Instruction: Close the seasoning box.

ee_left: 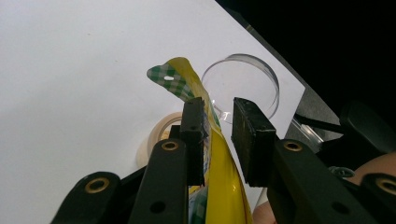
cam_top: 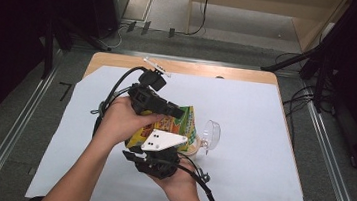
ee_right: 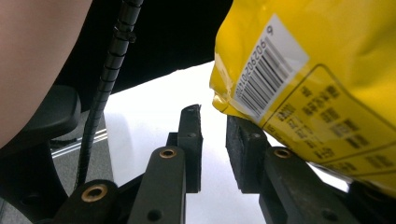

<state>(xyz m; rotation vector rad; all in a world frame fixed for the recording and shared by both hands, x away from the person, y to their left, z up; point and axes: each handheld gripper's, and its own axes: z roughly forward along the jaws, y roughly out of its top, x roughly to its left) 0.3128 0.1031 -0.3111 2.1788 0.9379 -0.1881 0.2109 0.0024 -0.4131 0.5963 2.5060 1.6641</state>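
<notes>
The yellow snack bag (cam_top: 184,126), a clear cup (cam_top: 211,134) and a tape roll (ee_left: 156,137) are crowding the counter (cam_top: 255,113) middle; white sheet is lying open all around them.

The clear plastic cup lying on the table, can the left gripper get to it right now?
Probably not yet. The clear cup lies just past the left gripper, but the yellow snack bag stands between its jaws and against one pad, so the bag would have to go first.

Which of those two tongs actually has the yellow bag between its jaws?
The left tongs: the yellow snack bag runs between its jaws. The right tongs sit empty beside the bag.
</notes>
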